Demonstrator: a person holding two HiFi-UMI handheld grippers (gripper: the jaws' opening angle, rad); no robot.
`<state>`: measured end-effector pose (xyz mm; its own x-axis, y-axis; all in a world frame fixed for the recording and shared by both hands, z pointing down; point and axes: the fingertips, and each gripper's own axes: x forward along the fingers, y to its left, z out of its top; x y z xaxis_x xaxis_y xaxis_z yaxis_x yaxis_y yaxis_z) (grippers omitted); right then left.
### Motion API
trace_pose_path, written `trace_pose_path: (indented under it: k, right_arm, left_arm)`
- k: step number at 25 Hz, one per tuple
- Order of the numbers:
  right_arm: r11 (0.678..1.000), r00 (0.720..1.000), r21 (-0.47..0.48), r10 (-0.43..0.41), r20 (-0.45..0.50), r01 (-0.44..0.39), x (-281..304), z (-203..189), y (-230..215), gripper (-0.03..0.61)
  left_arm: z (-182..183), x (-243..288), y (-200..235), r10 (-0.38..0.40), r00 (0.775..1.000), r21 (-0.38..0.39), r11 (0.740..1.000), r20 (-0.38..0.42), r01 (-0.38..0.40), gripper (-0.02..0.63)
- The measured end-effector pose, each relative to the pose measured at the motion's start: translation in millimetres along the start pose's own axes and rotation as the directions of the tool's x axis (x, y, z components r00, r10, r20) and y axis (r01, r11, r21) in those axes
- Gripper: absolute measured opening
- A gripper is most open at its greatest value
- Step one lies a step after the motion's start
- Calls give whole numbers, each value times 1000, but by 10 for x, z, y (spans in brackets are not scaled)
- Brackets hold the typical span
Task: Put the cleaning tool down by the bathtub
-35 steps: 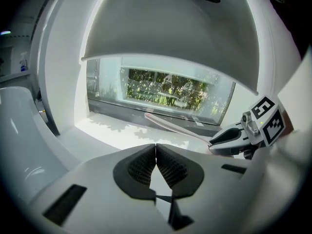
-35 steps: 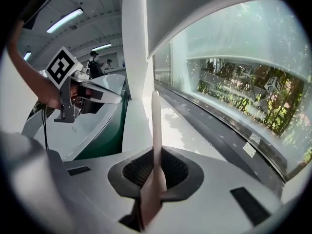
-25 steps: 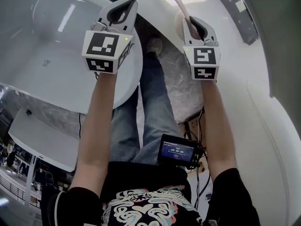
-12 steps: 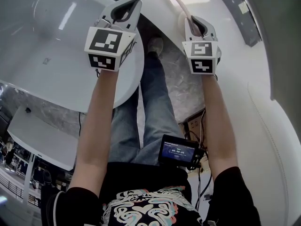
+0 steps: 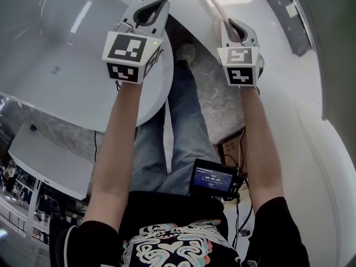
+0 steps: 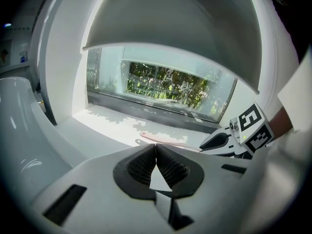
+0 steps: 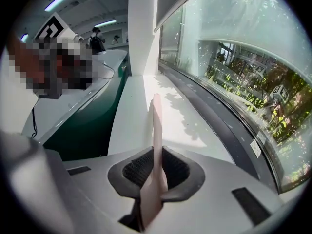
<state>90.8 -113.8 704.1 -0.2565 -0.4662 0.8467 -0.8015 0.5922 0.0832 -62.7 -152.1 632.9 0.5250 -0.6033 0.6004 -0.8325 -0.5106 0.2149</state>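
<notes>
Right gripper (image 7: 157,156) edges forward, jaws still clamped on the cleaning tool (image 7: 157,121) jutting ahead, so nothing is down yet; left gripper (image 6: 155,149) jaws together, empty.

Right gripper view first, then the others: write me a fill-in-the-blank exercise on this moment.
The right gripper is shut on a thin ____ cleaning tool.
The left gripper has its jaws together, holding ____.
In the head view, the bathtub lies on the ____ gripper's side.
Missing words: pink; nothing; left.
</notes>
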Motion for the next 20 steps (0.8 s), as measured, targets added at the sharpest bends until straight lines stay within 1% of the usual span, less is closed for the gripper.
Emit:
trace_pose_path:
  k: [6,14,20]
  right_arm:
    - [1000,1000,22,-8,-13,8,9,16,-1,66]
    - [1000,1000,-5,-5,-12,5,-60,135,49,66]
    - [999,999,-8,-33,19,33,-92,209,17,66]
  left_arm:
    - [3,-12,17,0,1000,0,1000,3,0,17]
    - [39,-48,26,-8,1000,-4,1000,11,9,17]
    - [33,-29,9,-21,1000,-8,1000,9,21,17]
